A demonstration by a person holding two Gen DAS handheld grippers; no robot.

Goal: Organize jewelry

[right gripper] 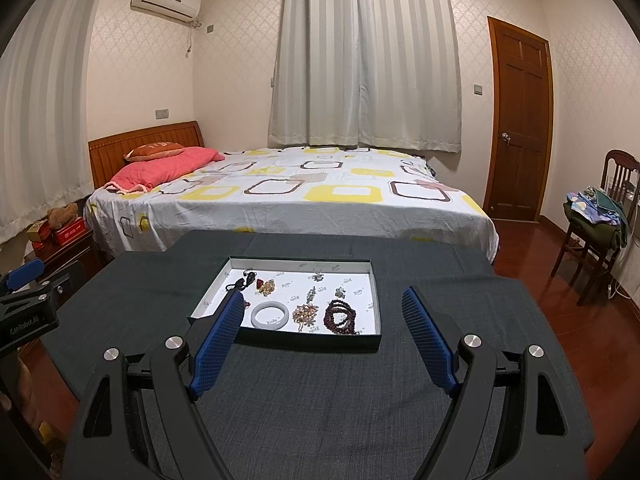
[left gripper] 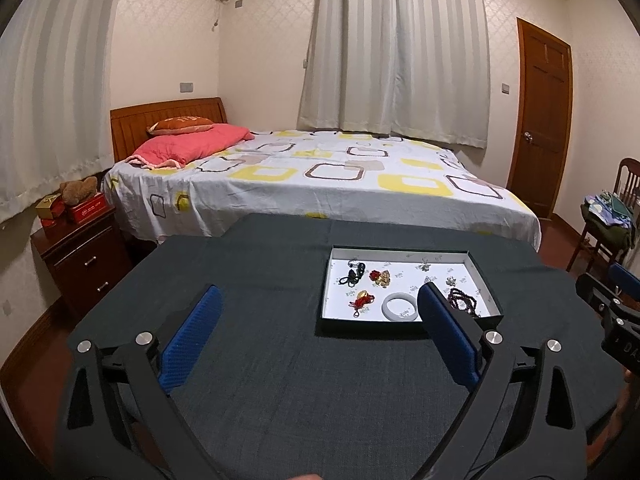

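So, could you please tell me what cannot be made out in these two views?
- Right wrist view: the left blue pad covers the tray's near-left corner.
- Left wrist view: the right pad hides part of the beaded bracelet.
- Both views: the small silver charms are too tiny to identify.

We see a dark charcoal, finely woven cloth over the bench (right gripper: 320, 400) across the lower frame. At centre sits a tray (right gripper: 280, 338) with dark green walls and a white floor printed with small grey motifs. In it lie a white bangle (right gripper: 269, 315), dark red beads (right gripper: 340, 316) and a black cord piece (right gripper: 240, 282). Each gripper is black with blue textured pads (right gripper: 218, 344). Behind, the bed sheet (right gripper: 288, 208) is white with yellow and brown squares; the pillow (right gripper: 160, 170) at mid left is pink.
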